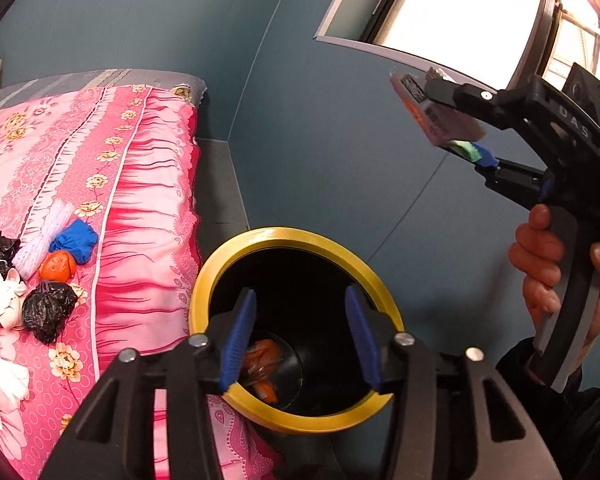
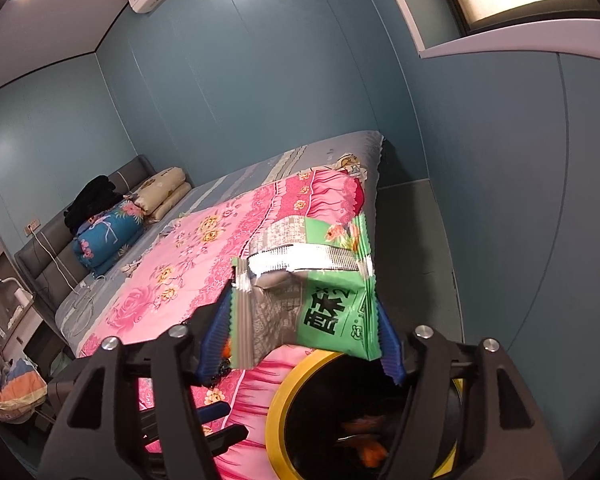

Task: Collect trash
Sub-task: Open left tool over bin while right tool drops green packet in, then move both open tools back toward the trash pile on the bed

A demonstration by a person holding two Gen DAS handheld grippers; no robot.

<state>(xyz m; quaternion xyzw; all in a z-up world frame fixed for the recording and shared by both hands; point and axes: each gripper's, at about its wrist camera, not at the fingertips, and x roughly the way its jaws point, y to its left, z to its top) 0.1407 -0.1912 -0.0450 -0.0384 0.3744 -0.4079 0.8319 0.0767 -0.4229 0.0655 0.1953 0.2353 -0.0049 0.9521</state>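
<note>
A black bin with a yellow rim (image 1: 260, 240) stands beside the bed; orange scraps (image 1: 262, 364) lie at its bottom. My left gripper (image 1: 300, 338) is open and empty, right over the bin's mouth. My right gripper (image 2: 300, 332) is shut on a green and silver snack wrapper (image 2: 320, 292), held above the bin's rim (image 2: 278, 404). In the left wrist view the right gripper (image 1: 456, 120) holds the wrapper (image 1: 432, 114) high to the right of the bin. Trash lies on the pink bedspread at left: two black bags (image 1: 48, 308), a blue wad (image 1: 76, 240), an orange piece (image 1: 58, 266), white tissues (image 1: 0, 292).
The bed with the pink floral spread (image 2: 188, 264) fills the left side. Folded quilts and pillows (image 2: 112, 232) lie at its head. Blue walls stand behind, with a window (image 1: 460, 12) at upper right. A narrow grey floor strip (image 1: 220, 200) runs between bed and wall.
</note>
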